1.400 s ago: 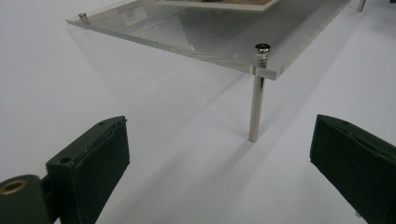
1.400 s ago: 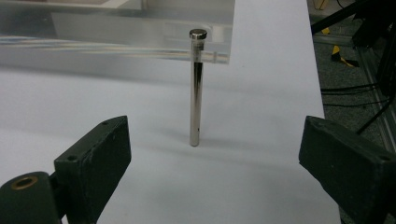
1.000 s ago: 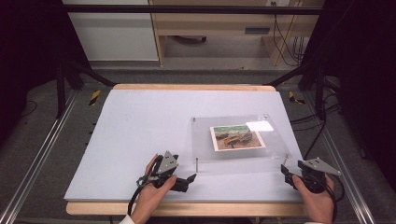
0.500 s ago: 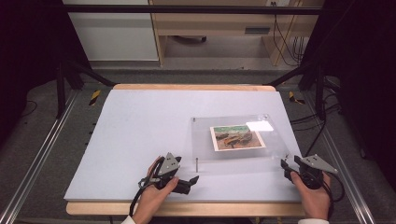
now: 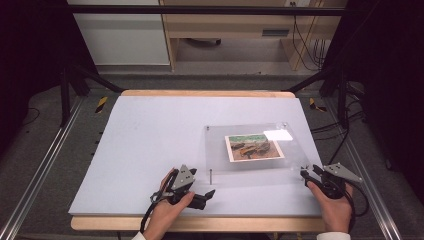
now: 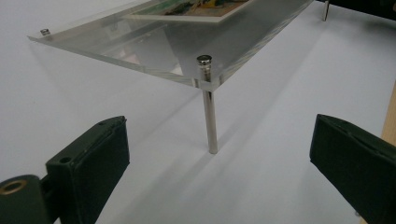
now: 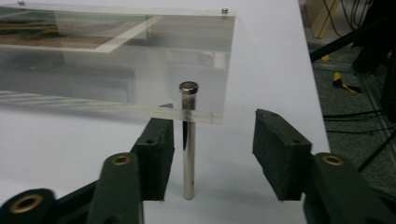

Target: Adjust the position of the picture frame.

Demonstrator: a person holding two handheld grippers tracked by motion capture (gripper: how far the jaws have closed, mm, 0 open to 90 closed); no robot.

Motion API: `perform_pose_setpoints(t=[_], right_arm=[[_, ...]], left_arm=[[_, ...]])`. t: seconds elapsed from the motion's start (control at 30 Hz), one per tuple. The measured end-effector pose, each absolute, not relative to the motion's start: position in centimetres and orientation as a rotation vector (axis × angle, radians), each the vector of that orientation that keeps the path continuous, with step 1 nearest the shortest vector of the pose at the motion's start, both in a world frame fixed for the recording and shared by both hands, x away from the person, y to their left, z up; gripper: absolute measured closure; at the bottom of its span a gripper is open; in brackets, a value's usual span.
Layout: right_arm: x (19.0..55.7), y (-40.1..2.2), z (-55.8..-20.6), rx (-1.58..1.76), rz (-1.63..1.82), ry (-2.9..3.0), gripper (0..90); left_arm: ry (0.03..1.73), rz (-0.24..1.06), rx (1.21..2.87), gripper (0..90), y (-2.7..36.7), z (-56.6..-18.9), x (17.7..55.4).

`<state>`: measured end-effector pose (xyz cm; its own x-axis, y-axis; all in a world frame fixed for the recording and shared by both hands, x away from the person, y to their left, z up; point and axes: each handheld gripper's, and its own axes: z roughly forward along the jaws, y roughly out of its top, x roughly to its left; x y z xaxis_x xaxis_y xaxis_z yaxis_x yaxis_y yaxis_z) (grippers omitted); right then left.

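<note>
A clear acrylic plate (image 5: pixel 260 150) stands level on upright metal legs in the right half of the high view, its long axis running left to right across the white worktop (image 5: pixel 150 140), a printed picture (image 5: pixel 254 147) lying on it. At its lower right corner, the right tool (image 5: pixel 309 173) has just been closing, its jaws half-wide around the corner leg (image 7: pixel 188 154), pads not pressing. The left tool (image 5: pixel 209 193) gapes wide before the lower left leg (image 6: pixel 211 119).

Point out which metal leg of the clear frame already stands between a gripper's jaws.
The near right corner leg stands between the right gripper jaws, which have just been closing. The near left leg stands ahead of the left gripper.
</note>
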<state>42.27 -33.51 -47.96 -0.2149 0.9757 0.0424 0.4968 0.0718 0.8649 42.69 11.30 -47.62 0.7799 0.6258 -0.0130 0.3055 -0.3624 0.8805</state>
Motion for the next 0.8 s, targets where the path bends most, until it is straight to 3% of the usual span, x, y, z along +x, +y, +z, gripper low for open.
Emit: perform_pose_setpoints(t=[0.67, 0.8], right_arm=[[42.9, -33.61, -48.26, 1.412, 1.218, 1.789, 82.5], [42.89, -33.72, -48.09, 1.399, 1.244, 1.765, 83.4]], left_arm=[[0.707, 0.391, 1.965, 5.1, 11.32, -47.5, 42.65], [0.709, 0.389, 1.958, 5.5, 11.31, -47.49, 42.69]])
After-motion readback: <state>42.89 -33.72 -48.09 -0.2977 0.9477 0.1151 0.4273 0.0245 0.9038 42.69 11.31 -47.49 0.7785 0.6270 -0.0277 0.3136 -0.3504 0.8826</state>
